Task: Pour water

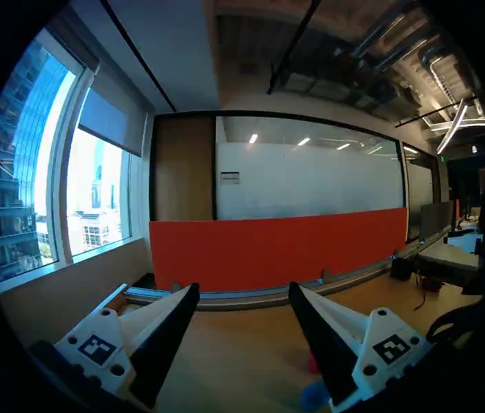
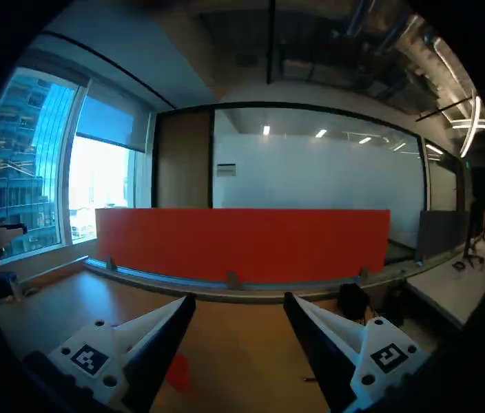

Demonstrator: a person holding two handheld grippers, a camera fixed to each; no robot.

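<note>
Over the desk [image 1: 256, 344] the left gripper [image 1: 242, 285] and right gripper [image 2: 239, 296] hover wide and empty, apparently ready to reach. A blurred red thing [image 1: 313, 363] and blue thing [image 1: 313, 396], likely vessels, sit near, just below the left gripper.

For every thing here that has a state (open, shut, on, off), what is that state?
Left tool, open, holding nothing.
Right tool, open, holding nothing.
Window blind, lowered partway.
Ceiling light strip, on.
Red divider panel, upright.
</note>
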